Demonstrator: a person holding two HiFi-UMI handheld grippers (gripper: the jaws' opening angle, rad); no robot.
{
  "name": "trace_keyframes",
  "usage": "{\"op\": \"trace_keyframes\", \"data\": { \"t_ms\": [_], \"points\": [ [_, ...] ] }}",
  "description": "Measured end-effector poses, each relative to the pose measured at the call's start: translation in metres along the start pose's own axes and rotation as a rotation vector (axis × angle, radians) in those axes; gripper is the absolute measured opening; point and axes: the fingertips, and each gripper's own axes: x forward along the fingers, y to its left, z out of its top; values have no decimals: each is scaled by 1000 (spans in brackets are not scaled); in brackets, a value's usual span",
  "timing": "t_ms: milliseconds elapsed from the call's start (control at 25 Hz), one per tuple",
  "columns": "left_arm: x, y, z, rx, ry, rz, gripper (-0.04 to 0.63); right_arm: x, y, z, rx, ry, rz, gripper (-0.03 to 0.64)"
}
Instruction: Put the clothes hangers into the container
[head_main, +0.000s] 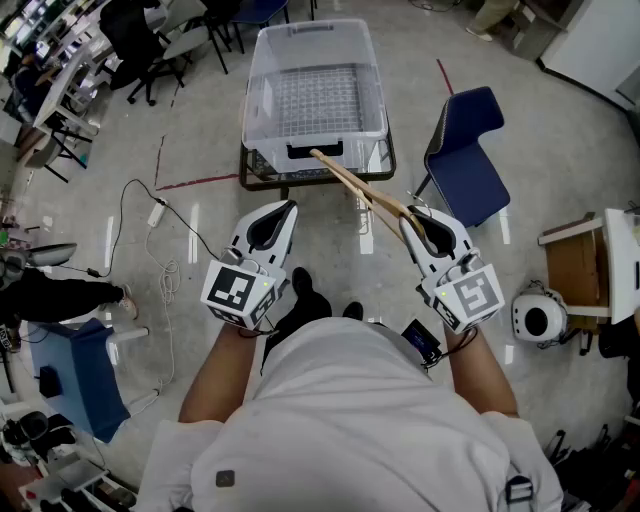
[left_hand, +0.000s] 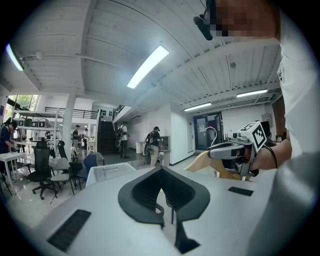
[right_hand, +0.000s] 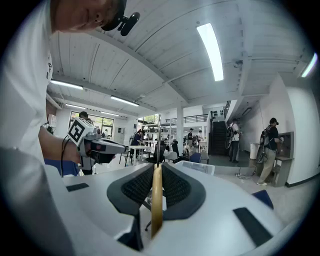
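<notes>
A clear plastic container (head_main: 262, 95) with a ribbed bottom stands on a low dark cart (head_main: 250, 178) ahead of me. My right gripper (head_main: 408, 224) is shut on a wooden clothes hanger (head_main: 358, 186), whose far end reaches the container's near rim. In the right gripper view the hanger (right_hand: 156, 200) shows edge-on between the pads, its metal hook (right_hand: 159, 142) rising above. My left gripper (head_main: 289, 207) hangs beside it to the left, shut, with nothing in it (left_hand: 161, 170). The left gripper view shows the right gripper (left_hand: 216, 150) with the hanger (left_hand: 207, 162) and the container (left_hand: 111, 173).
A blue chair (head_main: 466, 158) stands right of the cart. A white rounded object (head_main: 538, 318) and a wooden stand (head_main: 575, 265) are at the far right. A cable (head_main: 166, 262) trails over the floor at left, near a blue stool (head_main: 78, 368). Office chairs (head_main: 150, 60) stand at the back left.
</notes>
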Motion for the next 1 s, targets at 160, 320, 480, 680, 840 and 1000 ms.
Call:
{"op": "trace_keyframes", "data": {
  "t_ms": [160, 320, 480, 680, 840, 1000],
  "points": [
    [2, 3, -1, 0, 2, -5, 17, 2, 0, -1, 4, 1, -4, 63],
    [4, 5, -6, -9, 5, -13, 17, 7, 0, -3, 4, 10, -5, 63],
    [7, 11, -10, -12, 7, -24, 17, 13, 0, -6, 5, 22, -6, 63],
    [9, 33, -13, -27, 8, -24, 17, 34, 5, -3, 10, 21, 10, 63],
    [13, 52, -19, -44, 9, -18, 18, 54, 3, -4, 5, 38, 11, 63],
    [15, 84, -20, -60, -4, -14, 17, 84, 2, -2, 0, 52, 7, 63]
  ]
}}
